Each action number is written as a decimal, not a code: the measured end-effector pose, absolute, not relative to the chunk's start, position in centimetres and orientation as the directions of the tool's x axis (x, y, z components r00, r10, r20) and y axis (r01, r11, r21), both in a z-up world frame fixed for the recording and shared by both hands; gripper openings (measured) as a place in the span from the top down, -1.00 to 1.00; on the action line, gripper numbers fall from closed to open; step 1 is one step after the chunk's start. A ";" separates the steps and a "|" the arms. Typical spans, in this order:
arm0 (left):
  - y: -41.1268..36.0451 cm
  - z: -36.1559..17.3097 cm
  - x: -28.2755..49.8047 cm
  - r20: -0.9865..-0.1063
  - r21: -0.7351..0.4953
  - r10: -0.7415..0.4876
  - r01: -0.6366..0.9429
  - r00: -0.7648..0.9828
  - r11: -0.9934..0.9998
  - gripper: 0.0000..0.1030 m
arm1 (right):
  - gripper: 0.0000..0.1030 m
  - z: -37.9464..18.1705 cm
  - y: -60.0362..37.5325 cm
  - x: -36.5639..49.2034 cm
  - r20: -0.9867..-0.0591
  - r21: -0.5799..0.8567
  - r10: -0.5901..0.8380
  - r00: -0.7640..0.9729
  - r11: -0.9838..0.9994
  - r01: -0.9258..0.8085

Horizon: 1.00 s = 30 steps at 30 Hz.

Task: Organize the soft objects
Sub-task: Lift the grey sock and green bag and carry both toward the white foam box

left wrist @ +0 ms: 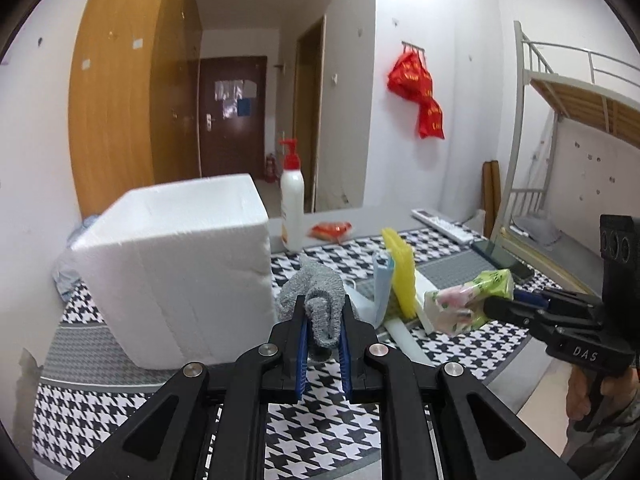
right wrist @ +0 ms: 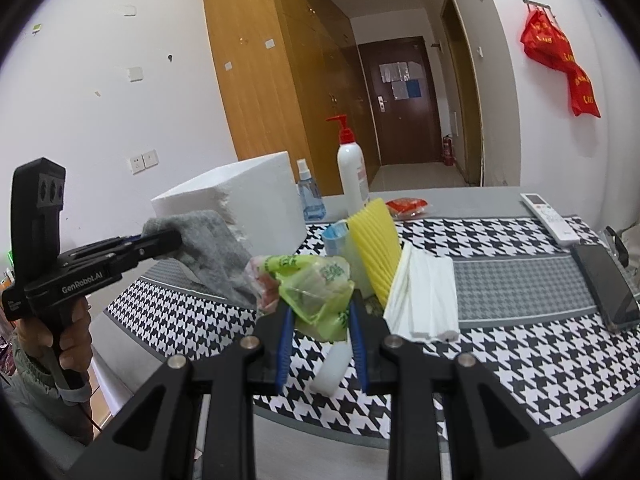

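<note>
Left wrist view: our left claw (left wrist: 323, 322) is pinched narrow on a grey knitted cloth (left wrist: 316, 292), which bunches up between the blue pads and is held clear above the houndstooth desk (left wrist: 320, 412). Just to the left stands a white foam box (left wrist: 176, 272); behind it a white pump bottle (left wrist: 292, 208) with a red top. To the right we see the right claw (left wrist: 486, 306) coming in from the edge, closed on a green tissue pack (left wrist: 468, 298) (floral print on its near end). Between the two claws a yellow sponge (left wrist: 400, 272) stands upright against a blue-and-white item we cannot identify. A remote control (left wrist: 444, 224) lies further back on the desk.

Right wrist view: our right claw (right wrist: 322, 332) grips the green tissue pack (right wrist: 316, 292) between its blue pads, lifted off the desk (right wrist: 520, 360). The left claw (right wrist: 176, 238) enters from the left, a hand (right wrist: 60, 336) on its handle, clamped on the grey knitted cloth (right wrist: 212, 252), which hangs in front of the foam box (right wrist: 240, 200). Behind the pack stands the yellow sponge (right wrist: 376, 244), and beside it lies a stack of white foam strips (right wrist: 424, 292). A small spray bottle (right wrist: 310, 192) and the pump bottle (right wrist: 352, 168) stand at the back; a dark phone (right wrist: 608, 284) lies at the right.
</note>
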<state>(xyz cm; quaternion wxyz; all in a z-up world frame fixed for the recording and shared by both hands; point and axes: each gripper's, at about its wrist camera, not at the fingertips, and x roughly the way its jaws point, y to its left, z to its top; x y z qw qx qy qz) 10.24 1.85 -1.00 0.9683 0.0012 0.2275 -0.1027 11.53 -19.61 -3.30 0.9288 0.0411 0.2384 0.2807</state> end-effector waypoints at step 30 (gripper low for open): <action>2.7 3.5 8.8 -0.318 -0.009 -0.150 0.155 0.936 0.988 0.73 | 0.42 1.2 -16.3 12.3 -0.343 0.105 0.504 0.793 0.859 -0.501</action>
